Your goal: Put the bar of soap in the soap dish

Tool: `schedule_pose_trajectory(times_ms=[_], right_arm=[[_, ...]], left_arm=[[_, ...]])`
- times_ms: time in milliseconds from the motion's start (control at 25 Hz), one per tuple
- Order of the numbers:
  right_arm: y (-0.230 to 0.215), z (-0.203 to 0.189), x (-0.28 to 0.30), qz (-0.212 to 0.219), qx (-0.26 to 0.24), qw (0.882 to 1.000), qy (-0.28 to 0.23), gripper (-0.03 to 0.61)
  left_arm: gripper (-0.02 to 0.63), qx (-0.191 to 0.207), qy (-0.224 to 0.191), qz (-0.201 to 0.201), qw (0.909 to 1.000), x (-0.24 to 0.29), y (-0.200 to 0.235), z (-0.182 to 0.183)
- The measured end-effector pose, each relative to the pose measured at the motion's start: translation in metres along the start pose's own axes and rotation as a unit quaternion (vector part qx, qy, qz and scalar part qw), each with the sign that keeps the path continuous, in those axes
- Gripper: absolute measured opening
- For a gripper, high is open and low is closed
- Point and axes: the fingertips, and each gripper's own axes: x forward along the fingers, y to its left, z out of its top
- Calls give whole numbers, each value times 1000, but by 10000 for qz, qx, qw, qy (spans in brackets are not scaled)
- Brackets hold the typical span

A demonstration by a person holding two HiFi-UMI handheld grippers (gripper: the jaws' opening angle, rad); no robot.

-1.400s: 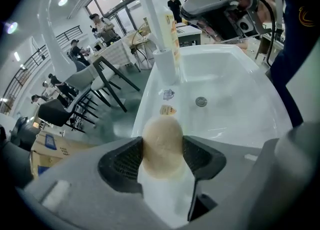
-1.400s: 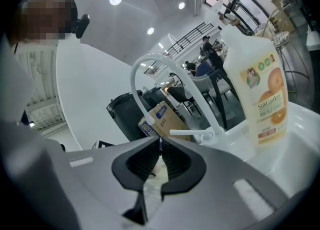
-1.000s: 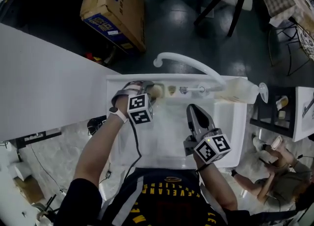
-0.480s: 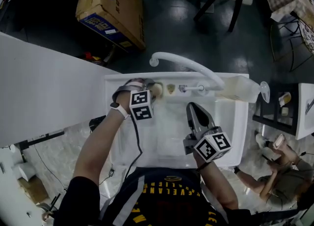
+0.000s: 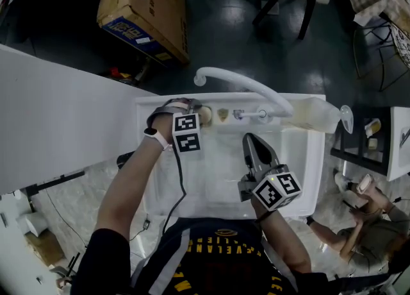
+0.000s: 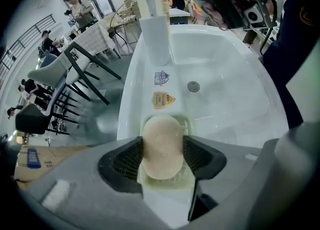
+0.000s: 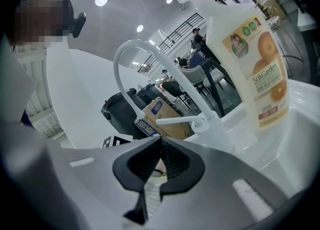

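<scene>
the right gripper hangs over the basin with its jaws together, holding nothing. farther out, the left gripper is clamped on the bar of soap, which sits in or just above the pale green soap dish on the sink's back rim. only the release seems left.

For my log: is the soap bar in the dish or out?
In: the soap bar sits inside the dish rim, left gripper jaws touching its sides.
</scene>
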Motion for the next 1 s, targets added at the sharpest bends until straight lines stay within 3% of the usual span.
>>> schedule_pose_trajectory(times_ms=[640,1000], right_arm=[[6,-2,-2,10,12,10000,-11,3],[19,-5,-6,93,-82,9999,-5,3]], left_arm=[[288,-203,-137,182,9995,-9,1,-3],[288,-321,-285,482,9979,-30,5,-3]])
